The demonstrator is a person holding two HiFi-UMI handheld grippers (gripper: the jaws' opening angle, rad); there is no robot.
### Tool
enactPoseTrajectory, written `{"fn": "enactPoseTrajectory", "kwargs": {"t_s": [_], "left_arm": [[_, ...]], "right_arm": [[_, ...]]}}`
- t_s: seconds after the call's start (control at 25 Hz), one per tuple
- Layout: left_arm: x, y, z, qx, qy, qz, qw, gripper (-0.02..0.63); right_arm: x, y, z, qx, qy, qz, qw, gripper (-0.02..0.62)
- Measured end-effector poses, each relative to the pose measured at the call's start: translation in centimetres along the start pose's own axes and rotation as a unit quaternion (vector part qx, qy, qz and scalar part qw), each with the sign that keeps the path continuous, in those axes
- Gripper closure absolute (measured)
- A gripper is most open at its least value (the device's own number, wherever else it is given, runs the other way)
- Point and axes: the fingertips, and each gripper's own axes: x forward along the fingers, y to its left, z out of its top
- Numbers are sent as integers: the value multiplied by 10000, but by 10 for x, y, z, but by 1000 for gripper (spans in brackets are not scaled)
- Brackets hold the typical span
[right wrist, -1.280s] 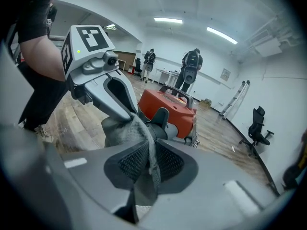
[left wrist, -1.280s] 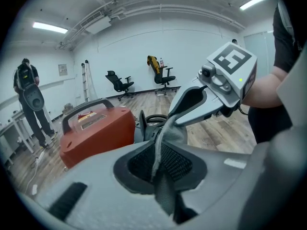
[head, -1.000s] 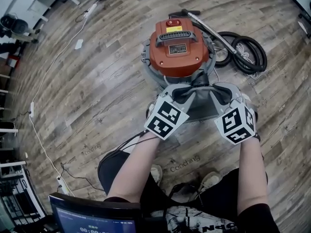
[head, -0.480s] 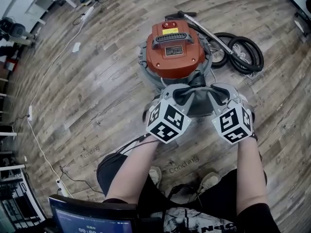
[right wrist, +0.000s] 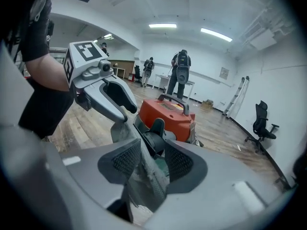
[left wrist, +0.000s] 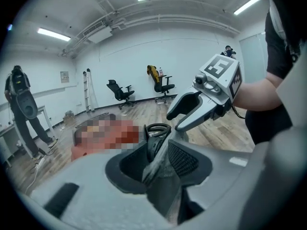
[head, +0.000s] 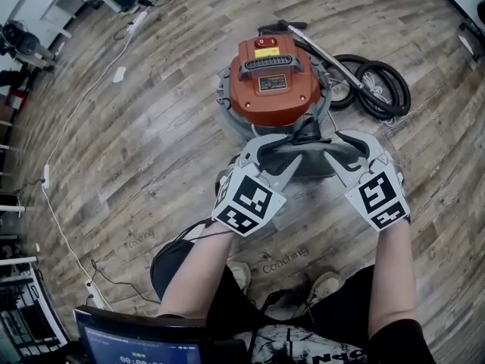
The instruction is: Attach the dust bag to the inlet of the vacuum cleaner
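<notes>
The vacuum cleaner [head: 274, 82] with its orange top stands on the wood floor, straight ahead of me. The grey dust bag [head: 297, 158] hangs at its near side, at the black inlet collar [left wrist: 156, 138]. My left gripper [head: 261, 152] is at the bag's left edge and my right gripper [head: 342, 150] at its right edge. Both sets of jaws are opening. In the left gripper view the bag fabric [left wrist: 165, 186] lies loose between the spread pads of the left gripper [left wrist: 160, 162]. In the right gripper view the fabric [right wrist: 146, 176] likewise runs between the right gripper's [right wrist: 151, 162] parted pads.
A black hose coil [head: 377, 82] and a metal wand [head: 326, 48] lie right of the vacuum. A white cable [head: 57, 203] trails over the floor at left. A screen [head: 144, 340] and the person's shoes [head: 326, 285] are at the bottom. Office chairs [left wrist: 120, 91] stand far off.
Both grippers' jaws have spread wide from a near-closed hold on the bag's edges. The two hands have drifted apart and the left one has risen a little.
</notes>
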Motion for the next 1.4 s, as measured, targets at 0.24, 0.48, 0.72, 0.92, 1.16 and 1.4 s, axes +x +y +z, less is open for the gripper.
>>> {"fn": "enactPoseTrajectory", "kwargs": {"t_s": [0.24,0.48,0.72,0.92,1.16,1.4], "left_arm": [[-23,2,33,59,-916,24,9958,593],[-26,6,30,631,-999,139,9929,604],[-21,4,27,603,-992,-36,9932,604],[-46,-5,62,362,-863,-236,9953,604],[-116,-30,131,-92,-423,-930,9947,604],[-208,-32,238,-471,-238,-843,9950,604]], "right_arm": [[-16,-1,44,1,-1206,55,9927,570],[-27,-2,71,285,-2084,71,9776,589],[-41,-9,67,669,-2087,-182,9755,589],[-85,-5,71,968,-1595,-262,9821,589],[-166,15,134,1723,-1294,102,9765,589],[-248,17,247,2079,-1422,526,9663,589]]}}
